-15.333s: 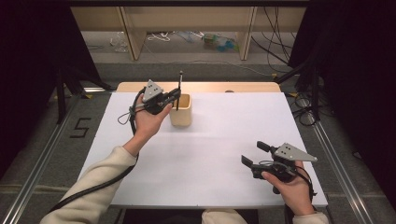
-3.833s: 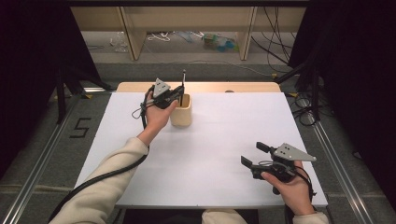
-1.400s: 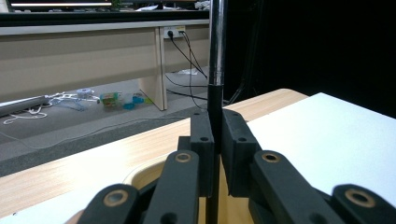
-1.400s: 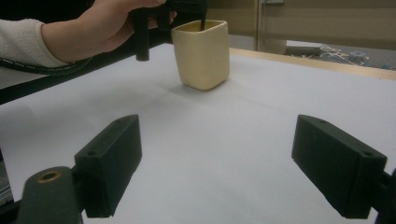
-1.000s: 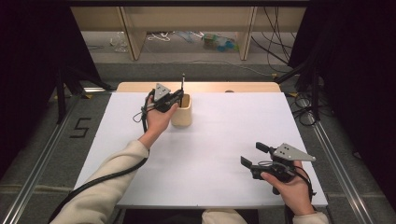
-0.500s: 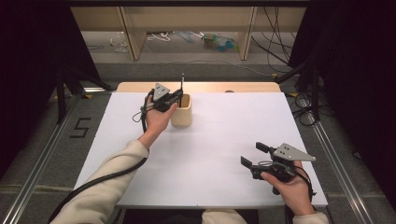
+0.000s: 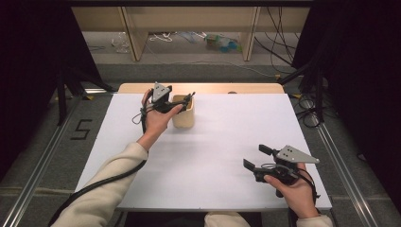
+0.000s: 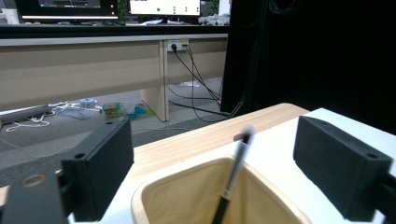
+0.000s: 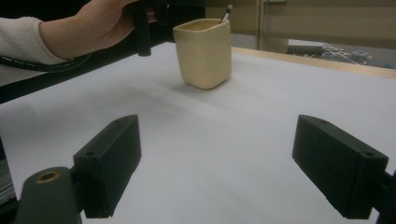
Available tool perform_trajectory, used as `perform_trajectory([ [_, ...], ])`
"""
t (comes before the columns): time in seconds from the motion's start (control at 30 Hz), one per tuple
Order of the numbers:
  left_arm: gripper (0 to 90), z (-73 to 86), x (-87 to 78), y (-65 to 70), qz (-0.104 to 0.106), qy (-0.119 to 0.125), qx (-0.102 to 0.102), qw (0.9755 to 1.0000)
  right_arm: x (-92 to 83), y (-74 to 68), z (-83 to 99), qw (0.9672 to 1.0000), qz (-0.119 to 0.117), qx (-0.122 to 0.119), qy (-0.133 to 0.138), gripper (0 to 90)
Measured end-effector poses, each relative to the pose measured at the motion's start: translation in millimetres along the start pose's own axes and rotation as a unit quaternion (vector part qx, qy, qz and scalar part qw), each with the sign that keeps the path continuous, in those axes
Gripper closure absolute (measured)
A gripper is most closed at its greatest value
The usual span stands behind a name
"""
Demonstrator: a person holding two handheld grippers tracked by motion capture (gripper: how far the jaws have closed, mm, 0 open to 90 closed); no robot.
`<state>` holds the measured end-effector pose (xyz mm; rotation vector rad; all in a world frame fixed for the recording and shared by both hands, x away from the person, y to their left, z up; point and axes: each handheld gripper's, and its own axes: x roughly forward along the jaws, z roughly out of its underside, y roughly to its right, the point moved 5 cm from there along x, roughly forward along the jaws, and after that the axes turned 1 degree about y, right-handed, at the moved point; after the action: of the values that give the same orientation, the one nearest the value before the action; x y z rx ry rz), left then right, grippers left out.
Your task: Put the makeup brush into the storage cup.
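high view: cup (image 7: 183,113) near far table (image 7: 222,137) edge

Cream fleecy sleeves (image 7: 101,189), black hand-held grippers (image 7: 257,161) with grey triangular plates (image 7: 295,154).

high: above, looking down | gripper views: low, close | shared: cup (image 7: 183,112)
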<state>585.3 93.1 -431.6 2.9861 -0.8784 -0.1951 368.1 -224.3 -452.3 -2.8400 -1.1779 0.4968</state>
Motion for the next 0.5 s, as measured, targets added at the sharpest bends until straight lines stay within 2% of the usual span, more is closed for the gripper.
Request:
perform_trajectory([
  [0.23,11.8,-1.5,-4.1,0.0,0.01,-0.002,0.001,0.9999,-0.1,0.1,-0.2,1.0,0.0,-0.001,0.0,16.7],
  [0.5,12.3,-3.5,-12.5,1.4,0.02,-0.004,0.013,0.9997,0.4,0.3,-0.3,1.0,0.001,-0.004,0.003,16.6],
])
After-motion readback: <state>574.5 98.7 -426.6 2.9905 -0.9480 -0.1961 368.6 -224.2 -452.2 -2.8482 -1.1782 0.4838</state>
